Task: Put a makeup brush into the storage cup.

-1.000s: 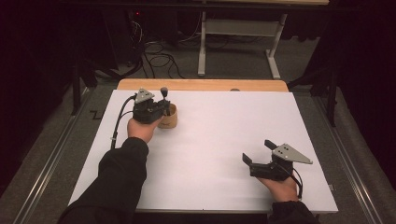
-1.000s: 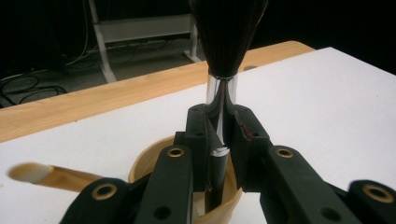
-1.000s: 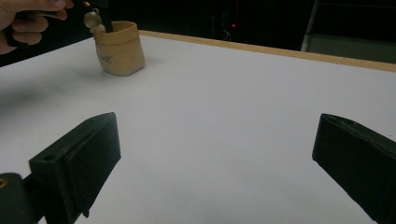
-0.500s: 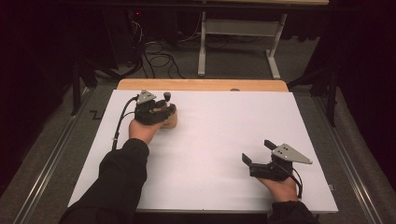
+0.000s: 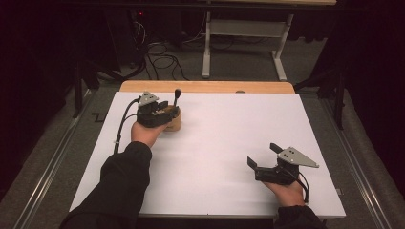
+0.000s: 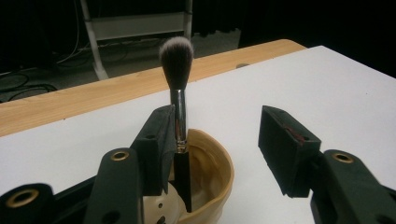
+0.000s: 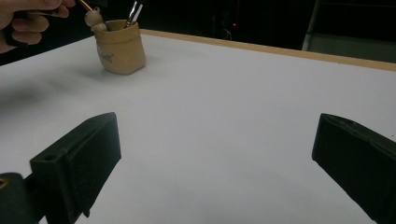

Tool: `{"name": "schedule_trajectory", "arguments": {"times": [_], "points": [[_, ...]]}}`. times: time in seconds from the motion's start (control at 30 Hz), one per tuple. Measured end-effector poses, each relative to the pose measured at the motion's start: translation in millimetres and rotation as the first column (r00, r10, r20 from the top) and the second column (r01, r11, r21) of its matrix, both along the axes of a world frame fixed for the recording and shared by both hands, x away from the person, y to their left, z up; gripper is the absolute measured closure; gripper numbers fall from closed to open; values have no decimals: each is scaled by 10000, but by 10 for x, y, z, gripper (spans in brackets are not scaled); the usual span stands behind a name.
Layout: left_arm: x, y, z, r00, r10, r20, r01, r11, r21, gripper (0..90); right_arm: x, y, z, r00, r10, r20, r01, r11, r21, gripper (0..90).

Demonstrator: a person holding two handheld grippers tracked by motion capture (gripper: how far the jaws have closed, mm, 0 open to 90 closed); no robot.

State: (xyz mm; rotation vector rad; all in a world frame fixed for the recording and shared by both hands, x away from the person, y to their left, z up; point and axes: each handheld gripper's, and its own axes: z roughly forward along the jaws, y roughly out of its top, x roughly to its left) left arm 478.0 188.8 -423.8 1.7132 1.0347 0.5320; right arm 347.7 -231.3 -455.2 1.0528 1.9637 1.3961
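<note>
White counter [image 5: 215, 157], dark room.
Left gripper [image 6: 219, 144] jaws apart over tan cup [image 6: 212, 170], brush [image 6: 177, 93] touching one jaw; right gripper [image 7: 210, 154] wide open, empty.

The cup [image 6: 210, 186] hides the brush [image 6: 177, 88] handle's lower end.

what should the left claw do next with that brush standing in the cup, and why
Probably close the left claw on the brush. Its jaws stand open, and the brush handle already lies against the inner face of one jaw while the other stays well apart. The brush stands upright in the tan cup, bristles up, so a gentle squeeze should secure it before any lift. The right claw rests open, far off.
</note>
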Motion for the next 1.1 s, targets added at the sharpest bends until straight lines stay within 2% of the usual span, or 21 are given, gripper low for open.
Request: {"name": "schedule_trajectory", "arguments": {"times": [0.23, 0.57, 0.87, 0.97, 1.1], "points": [[-40, -2, 27, 9998, -172, -58, 172, 9998, -79, 428, -2, 3, 2, 10000, 14, 33, -14, 10000, 0, 19], [-181, 21, 59, 9991, -420, -2, 420, 9990, -143, 319, -2, 16, 5, 10000, 42, 25, -42, 10000, -23, 19], [-299, 111, 51, 9997, -230, 12, 230, 9995, -210, 156, -2, 15, 4, 10000, 13, 30, -13, 10000, -52, 19], [-342, 145, 50, 9997, -235, -47, 234, 9995, -195, 120, -2, 16, 3, 10000, 17, 27, -16, 10000, -56, 19], [-399, 174, 47, 9996, -220, -175, 217, 9996, -153, 27, -5, 23, 4, 10000, 15, 20, -15, 10000, -59, 19]]}}
